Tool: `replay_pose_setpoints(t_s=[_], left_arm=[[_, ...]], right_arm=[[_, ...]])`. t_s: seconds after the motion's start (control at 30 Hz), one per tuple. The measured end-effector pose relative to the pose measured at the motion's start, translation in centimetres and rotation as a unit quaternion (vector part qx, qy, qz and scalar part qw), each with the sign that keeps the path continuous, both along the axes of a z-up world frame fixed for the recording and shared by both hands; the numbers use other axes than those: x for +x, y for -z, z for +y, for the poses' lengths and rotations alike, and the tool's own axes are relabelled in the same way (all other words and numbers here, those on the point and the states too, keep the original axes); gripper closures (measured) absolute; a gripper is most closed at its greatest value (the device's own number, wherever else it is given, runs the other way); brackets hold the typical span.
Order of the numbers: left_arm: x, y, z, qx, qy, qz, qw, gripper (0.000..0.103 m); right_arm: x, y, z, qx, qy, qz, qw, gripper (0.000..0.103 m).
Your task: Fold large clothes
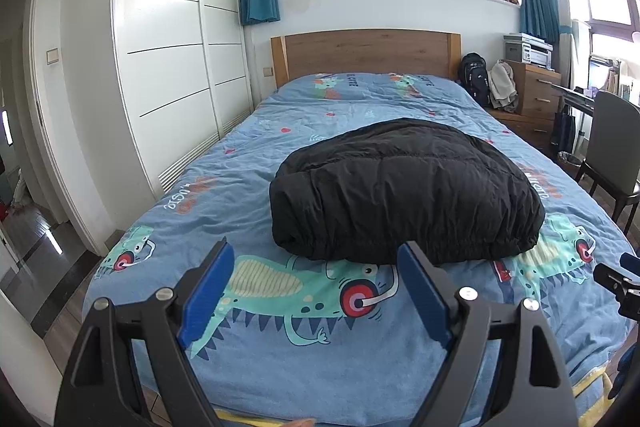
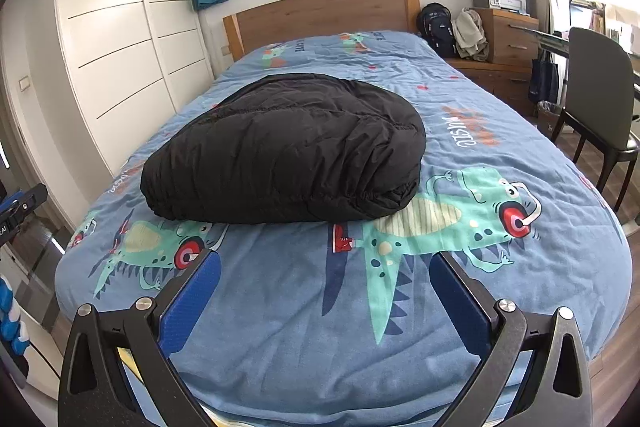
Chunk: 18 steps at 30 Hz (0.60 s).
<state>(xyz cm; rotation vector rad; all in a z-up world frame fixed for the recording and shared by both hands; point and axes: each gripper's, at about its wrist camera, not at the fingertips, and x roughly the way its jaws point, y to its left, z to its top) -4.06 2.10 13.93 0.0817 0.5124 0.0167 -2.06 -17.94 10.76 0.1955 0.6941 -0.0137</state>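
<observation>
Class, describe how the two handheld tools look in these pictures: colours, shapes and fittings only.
The left tool and right tool match: two flat, ribbed blue pads on black angular linkage arms with triangular cut-outs, joined by round silver pins. No cables or sleeves are visible.

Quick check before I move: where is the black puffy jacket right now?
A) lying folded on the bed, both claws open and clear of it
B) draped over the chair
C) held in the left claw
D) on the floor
A: the black jacket lies bundled on the bedspread, while the left claw and the right claw are open and hold nothing.
</observation>
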Motion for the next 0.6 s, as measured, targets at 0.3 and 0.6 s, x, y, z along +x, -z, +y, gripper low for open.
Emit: replay_pose_setpoints(t_s=[0.3,0.6], left_arm=[[0.2,1.6,-0.2,-0.001,0.008,0.019,0.9998,0.019],[0.4,2.7,0.0,-0.002,0.009,0.029,0.9995,0.019]], right_arm=[[-0.4,0.1,-1.1,-0.001,0.016,-0.001,1.0,0.001],[-0.7,0.2,-1.5,-0.001,0.025,-0.001,1.0,0.001]])
